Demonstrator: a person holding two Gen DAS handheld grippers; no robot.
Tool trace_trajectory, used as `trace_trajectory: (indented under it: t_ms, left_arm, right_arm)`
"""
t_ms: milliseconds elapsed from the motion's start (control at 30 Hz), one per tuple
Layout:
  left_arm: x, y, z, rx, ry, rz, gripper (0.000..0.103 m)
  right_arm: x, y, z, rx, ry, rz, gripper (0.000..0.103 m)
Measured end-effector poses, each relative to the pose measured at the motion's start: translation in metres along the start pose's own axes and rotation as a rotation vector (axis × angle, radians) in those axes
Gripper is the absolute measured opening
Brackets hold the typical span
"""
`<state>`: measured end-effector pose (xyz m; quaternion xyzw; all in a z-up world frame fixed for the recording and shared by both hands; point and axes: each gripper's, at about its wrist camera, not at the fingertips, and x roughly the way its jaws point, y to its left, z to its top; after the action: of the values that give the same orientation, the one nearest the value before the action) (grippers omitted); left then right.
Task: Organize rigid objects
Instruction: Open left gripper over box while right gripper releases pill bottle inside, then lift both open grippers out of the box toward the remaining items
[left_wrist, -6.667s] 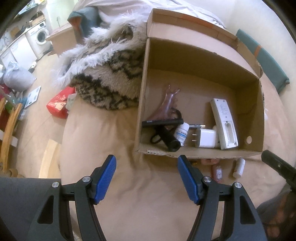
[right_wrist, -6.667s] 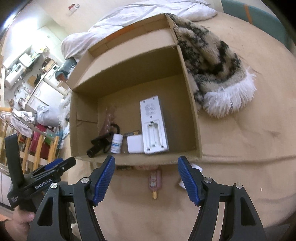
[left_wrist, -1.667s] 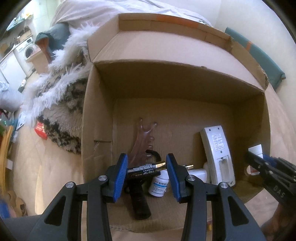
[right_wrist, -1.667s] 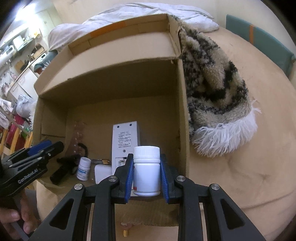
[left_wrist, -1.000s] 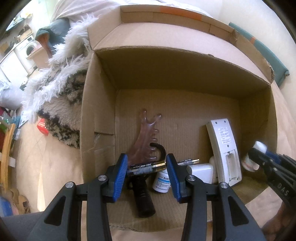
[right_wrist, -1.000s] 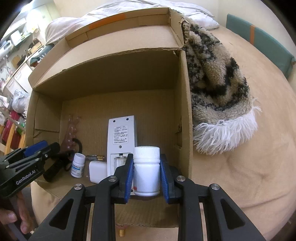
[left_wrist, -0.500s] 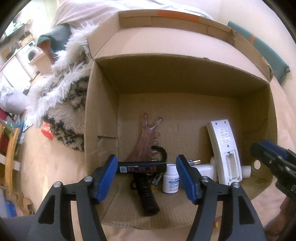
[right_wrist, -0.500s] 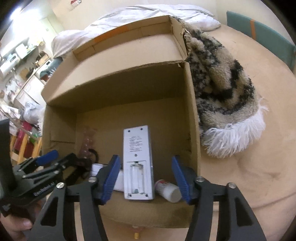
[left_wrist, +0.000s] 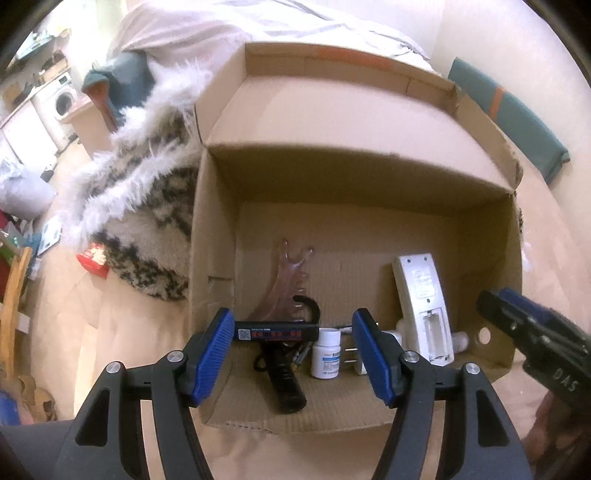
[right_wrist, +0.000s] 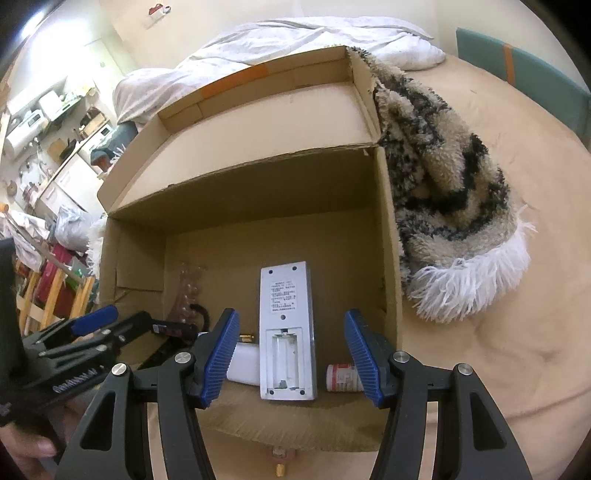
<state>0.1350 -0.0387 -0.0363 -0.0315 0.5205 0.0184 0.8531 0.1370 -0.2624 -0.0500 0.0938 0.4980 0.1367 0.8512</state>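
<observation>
An open cardboard box (left_wrist: 210, 258) lies on the bed with several small items at its front. My left gripper (left_wrist: 291, 356) hangs open above the front left. Below its fingers a black bar with a red label (left_wrist: 277, 334) lies across a black flashlight (left_wrist: 286, 386), free of the pads. A small white bottle (left_wrist: 325, 352) stands beside them. My right gripper (right_wrist: 291, 356) is open over the white remote (right_wrist: 286, 332). A white bottle (right_wrist: 343, 376) lies on its side by the box's right wall (right_wrist: 388, 240), clear of the fingers.
A white charger (right_wrist: 243, 363) and a clear pink comb (left_wrist: 288, 280) also sit in the box. A shaggy patterned blanket (right_wrist: 443, 192) drapes against the box's side. A red packet (left_wrist: 94, 258) lies beyond the blanket. A small item (right_wrist: 280, 469) pokes out below the box front.
Both grippers opened. The left let go of the black bar, which now rests in the box, and rose a little. The right released the white bottle, now lying on its side.
</observation>
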Motion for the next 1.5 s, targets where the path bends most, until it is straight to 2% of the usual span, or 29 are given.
trace_trajectory:
  t_ms: [200, 367, 500, 933, 1000, 1133, 1400, 1500]
  left_arm:
    - [-0.02, 0.002, -0.004, 0.001, -0.018, 0.006, 0.063]
    - [-0.026, 0.015, -0.019, -0.005, 0.003, 0.023, 0.063]
    - [-0.029, 0.021, -0.031, -0.004, 0.018, 0.013, 0.063]
    - [-0.035, 0.034, -0.063, -0.033, 0.049, 0.006, 0.063]
    - [-0.03, 0.036, -0.068, -0.037, 0.071, -0.001, 0.063]
    - [-0.022, 0.037, -0.078, -0.038, 0.126, -0.023, 0.063]
    - [-0.021, 0.043, -0.08, -0.063, 0.129, -0.013, 0.063]
    - [-0.021, 0.051, -0.08, -0.083, 0.128, 0.009, 0.063]
  right_arm:
    - [-0.007, 0.003, -0.001, -0.007, -0.012, 0.006, 0.062]
    - [-0.013, 0.007, -0.006, -0.018, -0.013, 0.005, 0.062]
    - [-0.02, 0.006, -0.011, 0.006, -0.011, 0.039, 0.062]
    - [-0.043, 0.011, -0.034, 0.005, -0.009, 0.059, 0.062]
    - [-0.045, 0.009, -0.041, 0.034, 0.009, 0.089, 0.062]
    - [-0.053, 0.001, -0.06, 0.142, 0.026, 0.205, 0.062]
    - [-0.051, -0.002, -0.078, 0.162, 0.066, 0.184, 0.062]
    - [-0.053, -0.006, -0.078, 0.163, 0.065, 0.216, 0.062]
